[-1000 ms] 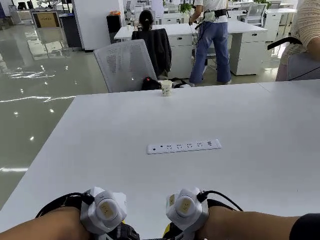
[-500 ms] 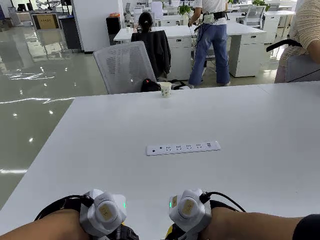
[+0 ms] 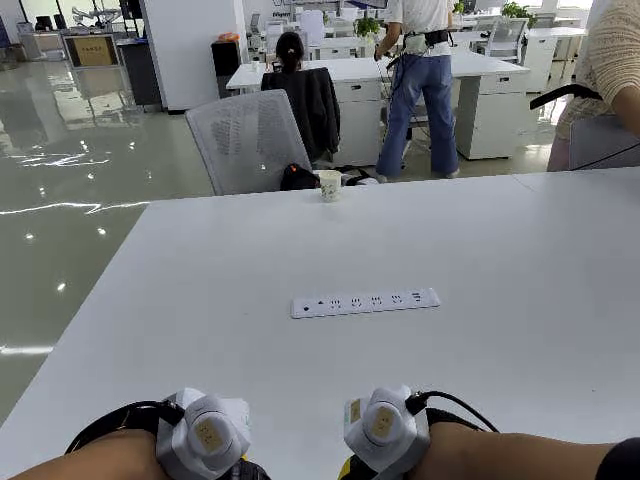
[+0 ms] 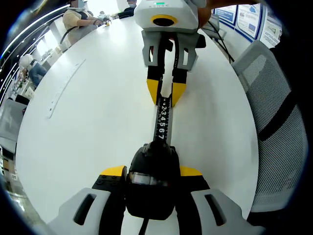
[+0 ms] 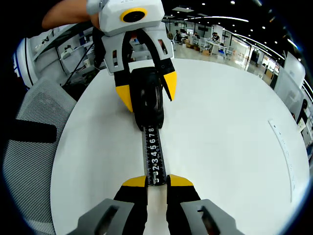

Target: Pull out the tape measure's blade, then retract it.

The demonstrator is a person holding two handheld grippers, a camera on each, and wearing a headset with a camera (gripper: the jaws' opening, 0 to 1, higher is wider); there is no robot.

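Floor: glossy floor [image 3: 70, 150] lies past the table's left edge, bare as far as the office behind.
Table: white table [image 3: 200, 290]; its left edge slants from the far corner down toward the near left, and its far edge runs straight across.
Left gripper: low on the near side in the head view; the left gripper [image 4: 151, 171] has its jaws drawn in narrow, one yellow tip on each flank of the case.
Case: black case [image 4: 151, 188] sits between those jaws, close over the table top; I cannot tell whether it touches.
Blade: dark blade [image 5: 153, 152] with white numerals, a short length out, spans straight from case to right gripper, low over the table.
Right gripper: the right gripper [image 5: 157, 182] pinches the blade's end, jaws nearly together.
Near edge: runs along just beside the tape; a mesh chair [image 4: 276, 122] stands right past it, so there is little room on that side.
Open room: bare table top spreads from the tape toward the strip and on to the far edge.
Strip: white strip [image 3: 365, 302] lies flat mid-table, well apart from both grippers.
Cup: paper cup [image 3: 330, 185] stands upright at the far edge.
Far chair: mesh far chair [image 3: 250, 135] stands behind the far edge, left of the cup.
Right side: the table runs out of the head view with no edge seen.
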